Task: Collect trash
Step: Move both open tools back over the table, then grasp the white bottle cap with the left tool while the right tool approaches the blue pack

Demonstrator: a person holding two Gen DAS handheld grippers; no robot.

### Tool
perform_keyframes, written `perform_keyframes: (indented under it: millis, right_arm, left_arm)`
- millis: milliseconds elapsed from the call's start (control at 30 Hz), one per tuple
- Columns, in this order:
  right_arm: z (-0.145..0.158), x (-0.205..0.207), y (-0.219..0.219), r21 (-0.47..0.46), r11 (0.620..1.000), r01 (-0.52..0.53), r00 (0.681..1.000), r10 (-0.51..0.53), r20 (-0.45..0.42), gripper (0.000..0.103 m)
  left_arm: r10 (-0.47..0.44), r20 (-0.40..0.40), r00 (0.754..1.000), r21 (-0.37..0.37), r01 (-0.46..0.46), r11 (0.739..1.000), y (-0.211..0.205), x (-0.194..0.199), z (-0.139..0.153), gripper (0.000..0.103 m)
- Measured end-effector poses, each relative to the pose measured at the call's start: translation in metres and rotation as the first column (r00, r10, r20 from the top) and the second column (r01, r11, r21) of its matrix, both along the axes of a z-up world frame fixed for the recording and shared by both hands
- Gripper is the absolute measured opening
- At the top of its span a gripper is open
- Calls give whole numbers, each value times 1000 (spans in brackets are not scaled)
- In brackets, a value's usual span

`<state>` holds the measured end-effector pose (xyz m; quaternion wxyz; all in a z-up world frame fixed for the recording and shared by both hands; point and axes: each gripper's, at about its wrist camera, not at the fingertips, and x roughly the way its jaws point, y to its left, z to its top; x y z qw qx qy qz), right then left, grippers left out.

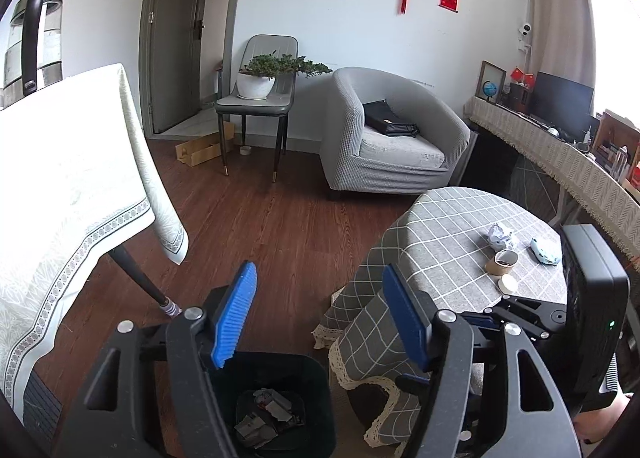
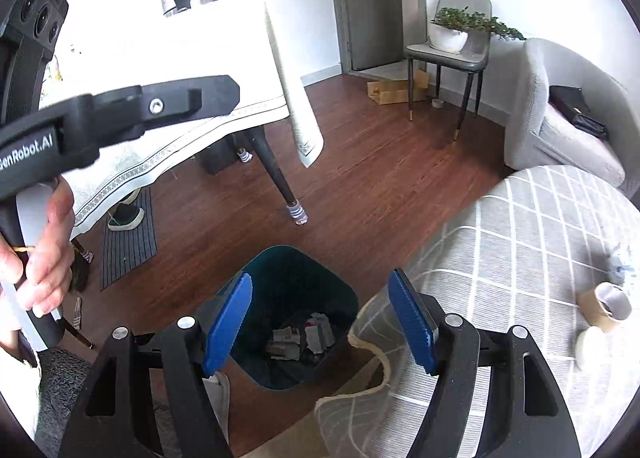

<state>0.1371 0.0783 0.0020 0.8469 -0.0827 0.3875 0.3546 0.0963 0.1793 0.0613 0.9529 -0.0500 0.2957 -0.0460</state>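
On the wooden floor point(image 2: 380, 193), between a white-clothed worktop point(image 1: 60, 177) on the left and a low round worktop point(image 1: 460, 225) in grey checked cloth on the right, stands a dark bin point(image 2: 296, 298) with crumpled grey scraps lying at its bottom. In the left wrist view the left gripper point(image 1: 320, 314) hangs above the bin's near edge, jaws spread wide with nothing between the blue pads point(image 1: 234, 314). Further right in that view, on the checked cloth, lie a crumpled wad of paper point(image 1: 500, 236), a brown paper cup point(image 1: 502, 261) tipped on its side just beside it, a small white lid point(image 1: 508, 282) near the cup, and a pale blue-white packet point(image 1: 545, 250) a little apart toward the cloth's right edge. In the right wrist view the right gripper point(image 2: 320, 318) is above the bin too, jaws released and empty, the bin's opening showing between them. At that view's left edge a hand point(image 2: 36, 250) grips the handle of the other tool.
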Motion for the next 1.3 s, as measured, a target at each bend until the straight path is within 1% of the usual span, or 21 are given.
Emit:
perform_keyframes:
  millis: [133, 300, 400, 667, 733, 833, 967, 1067, 1200, 1300]
  right_arm:
    - [6, 7, -35, -5, 997, 73, 997, -73, 25, 72]
    - [7, 15, -79, 2, 988, 152, 988, -152, 33, 72]
    - [5, 18, -106, -4, 978, 206, 978, -206, 44, 72]
    - [1, 30, -181, -13, 944, 331, 943, -330, 42, 72]
    - [4, 34, -198, -2, 931, 366, 930, -365, 38, 72]
    - [11, 37, -220, 4, 908, 419, 906, -419, 59, 72]
    - [13, 42, -250, 10, 879, 477, 877, -476, 58, 72]
    - [12, 45, -268, 15, 853, 522, 852, -522, 49, 79]
    - [8, 53, -286, 30, 820, 571, 820, -572, 21, 86]
    - [3, 57, -298, 18, 805, 593, 805, -593, 4, 89]
  left_arm:
    - [-31, -14, 999, -4, 31, 1000, -24, 10, -6, 70]
    - [-85, -44, 995, 32, 86, 996, -64, 21, -16, 70]
    - [-119, -59, 991, 17, 120, 993, -84, 27, -22, 70]
    - [-210, -90, 974, 27, 213, 977, -140, 44, -35, 70]
    - [-242, -102, 965, 19, 245, 969, -152, 49, -40, 70]
    - [-296, -121, 948, 40, 302, 952, -176, 55, -48, 70]
    - [-370, -163, 915, 37, 380, 924, -200, 62, -61, 70]
    - [-405, -182, 896, 61, 422, 905, -215, 66, -67, 70]
    - [-434, -202, 878, 48, 452, 891, -228, 76, -74, 70]
    - [-444, -222, 868, 70, 468, 881, -234, 81, -78, 69]
